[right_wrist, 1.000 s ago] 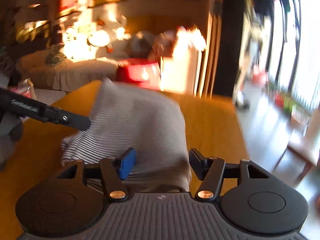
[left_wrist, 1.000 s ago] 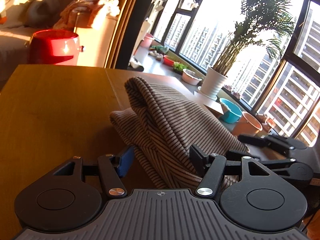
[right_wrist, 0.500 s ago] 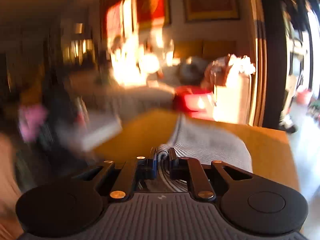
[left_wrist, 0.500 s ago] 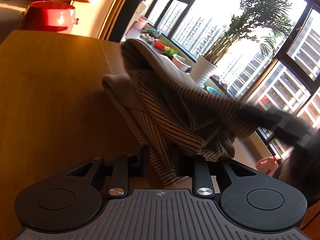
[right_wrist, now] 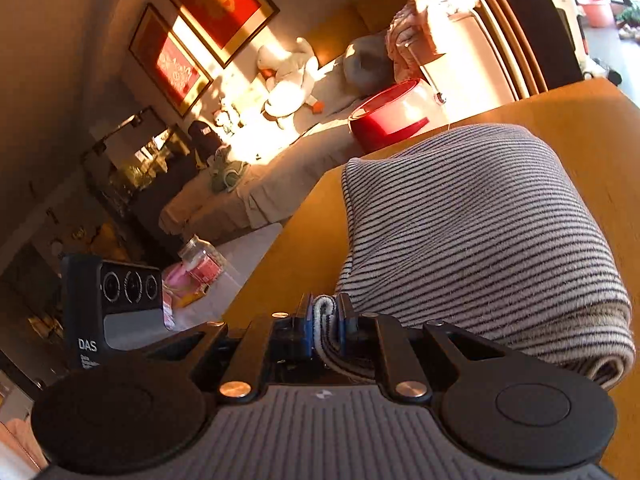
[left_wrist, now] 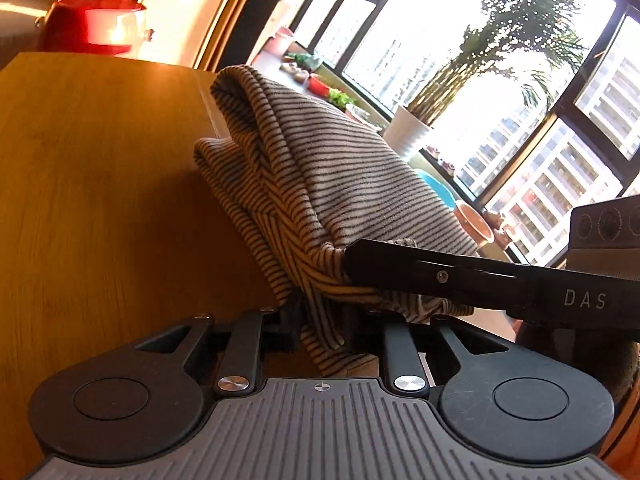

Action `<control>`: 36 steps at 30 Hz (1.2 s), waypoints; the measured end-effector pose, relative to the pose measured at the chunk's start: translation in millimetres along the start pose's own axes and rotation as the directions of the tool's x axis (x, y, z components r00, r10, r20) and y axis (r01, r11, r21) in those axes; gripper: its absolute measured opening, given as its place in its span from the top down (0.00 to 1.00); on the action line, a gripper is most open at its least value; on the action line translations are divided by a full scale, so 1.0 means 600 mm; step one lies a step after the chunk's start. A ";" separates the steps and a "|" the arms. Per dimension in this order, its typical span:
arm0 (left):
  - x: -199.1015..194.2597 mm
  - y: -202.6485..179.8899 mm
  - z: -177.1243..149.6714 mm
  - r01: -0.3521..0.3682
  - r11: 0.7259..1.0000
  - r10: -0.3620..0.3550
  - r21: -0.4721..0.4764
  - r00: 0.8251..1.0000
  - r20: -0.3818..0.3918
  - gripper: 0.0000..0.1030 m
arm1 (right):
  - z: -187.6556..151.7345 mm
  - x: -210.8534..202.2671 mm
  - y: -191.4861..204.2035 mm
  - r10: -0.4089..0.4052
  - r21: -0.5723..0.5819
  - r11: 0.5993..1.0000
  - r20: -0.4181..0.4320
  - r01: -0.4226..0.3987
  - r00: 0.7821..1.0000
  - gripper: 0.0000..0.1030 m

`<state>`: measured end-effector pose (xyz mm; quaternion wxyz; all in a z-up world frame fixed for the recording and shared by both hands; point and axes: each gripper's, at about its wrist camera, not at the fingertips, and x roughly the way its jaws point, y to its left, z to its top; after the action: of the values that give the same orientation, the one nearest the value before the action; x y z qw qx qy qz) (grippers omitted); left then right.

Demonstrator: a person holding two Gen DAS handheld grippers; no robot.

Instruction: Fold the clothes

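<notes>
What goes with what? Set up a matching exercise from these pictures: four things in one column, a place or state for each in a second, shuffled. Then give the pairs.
Things
1. striped garment
2. left gripper
3. red tub
4. potted palm

Places or states
A. by the window
B. shut on a fold of cloth
C. bunched on the wooden table, held at its near edge
D. beyond the table's far edge, towards the sofa

Pairs: 1-C, 2-B, 3-D, 4-A
</notes>
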<state>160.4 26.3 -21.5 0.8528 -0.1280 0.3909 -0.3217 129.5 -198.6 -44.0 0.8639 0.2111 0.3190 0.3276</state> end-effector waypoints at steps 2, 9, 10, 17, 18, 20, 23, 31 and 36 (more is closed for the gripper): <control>-0.003 0.000 0.000 -0.004 1.000 0.004 0.000 1.000 -0.001 0.79 | -0.004 -0.002 -0.001 -0.001 -0.002 1.000 0.001 0.001 1.000 0.89; -0.016 0.001 -0.005 -0.040 0.999 0.040 0.015 0.999 -0.004 0.70 | -0.014 -0.002 -0.002 -0.001 0.002 1.000 0.005 0.001 1.000 0.90; -0.017 0.001 -0.006 -0.042 0.999 0.042 0.016 0.999 -0.004 0.69 | -0.014 -0.001 -0.002 -0.001 0.002 1.000 0.005 0.001 1.000 0.90; -0.015 -0.003 -0.003 -0.051 0.998 0.051 0.022 0.999 -0.005 0.68 | -0.016 0.004 0.001 -0.002 -0.003 1.000 0.007 0.002 1.000 0.90; -0.014 -0.003 -0.003 -0.051 0.998 0.051 0.021 0.999 -0.005 0.68 | -0.015 0.004 0.001 -0.003 -0.003 1.000 0.007 0.003 1.000 0.90; -0.015 -0.002 -0.004 -0.052 0.998 0.052 0.020 0.999 -0.005 0.67 | -0.014 0.005 0.001 -0.003 -0.004 1.000 0.007 0.003 1.000 0.90; -0.014 -0.001 -0.004 -0.052 0.998 0.052 0.019 0.999 -0.005 0.65 | -0.015 0.005 0.002 -0.004 -0.003 1.000 0.007 0.004 1.000 0.90; -0.025 0.018 -0.001 -0.053 0.998 0.053 -0.016 0.999 -0.007 0.59 | -0.018 0.009 0.002 -0.007 -0.002 1.000 0.011 0.007 1.000 0.90; -0.063 0.058 0.008 -0.112 0.988 0.120 -0.109 0.991 0.061 0.54 | -0.029 0.017 0.006 -0.017 -0.017 1.000 0.005 0.017 1.000 0.90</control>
<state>161.3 76.9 -12.7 0.8749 -0.1607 0.3850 -0.2459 121.8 -186.4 -58.5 0.8693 0.2017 0.3158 0.3224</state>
